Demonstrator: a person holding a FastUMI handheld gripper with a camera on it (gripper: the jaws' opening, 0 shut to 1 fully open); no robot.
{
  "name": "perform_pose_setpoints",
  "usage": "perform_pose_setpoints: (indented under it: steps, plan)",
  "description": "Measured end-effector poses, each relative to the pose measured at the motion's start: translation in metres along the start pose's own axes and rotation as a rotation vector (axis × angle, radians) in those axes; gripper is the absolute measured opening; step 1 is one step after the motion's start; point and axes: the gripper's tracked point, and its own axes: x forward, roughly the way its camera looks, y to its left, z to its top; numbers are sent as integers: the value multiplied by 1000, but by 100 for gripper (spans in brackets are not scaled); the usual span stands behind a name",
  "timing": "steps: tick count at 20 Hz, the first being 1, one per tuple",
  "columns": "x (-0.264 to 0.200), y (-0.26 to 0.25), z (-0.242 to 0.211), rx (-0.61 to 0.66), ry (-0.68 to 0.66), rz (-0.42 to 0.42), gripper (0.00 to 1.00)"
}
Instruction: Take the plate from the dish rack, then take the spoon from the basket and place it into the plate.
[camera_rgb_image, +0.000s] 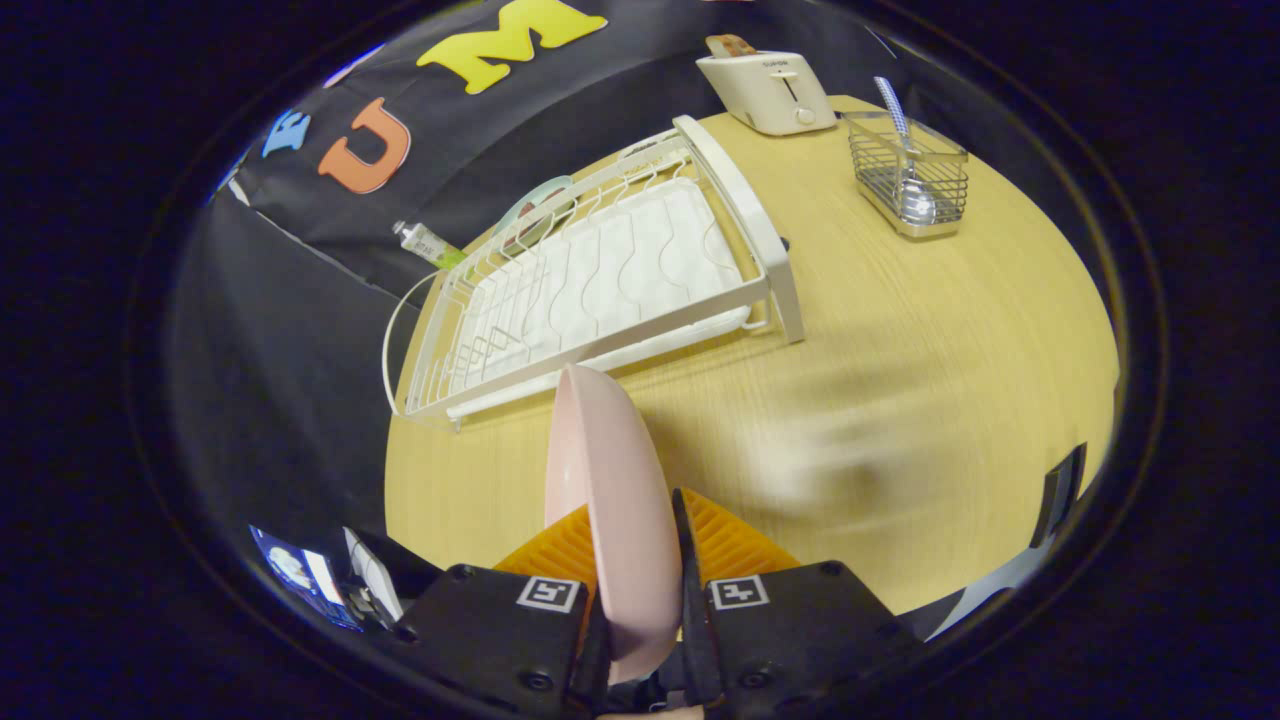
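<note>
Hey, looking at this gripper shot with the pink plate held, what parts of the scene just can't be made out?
- Plate: its lower edge is hidden between the fingers of the gripper, which press on both its sides.
- Table: a blurred pale smear just ahead of the fingers; what it is cannot be told.
- Spoon in the basket: the wire partly masks its bowl.
- Green-rimmed dish: behind the dish rack, mostly covered by it.
</note>
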Motion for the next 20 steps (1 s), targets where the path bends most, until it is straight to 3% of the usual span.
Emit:
perform_pose_setpoints:
  steps: [10, 20]
  plan:
    - [-3, -4, 17, -43, -77, 15, 42]
    - [-59, -13, 38, -254, -314, -73, 85]
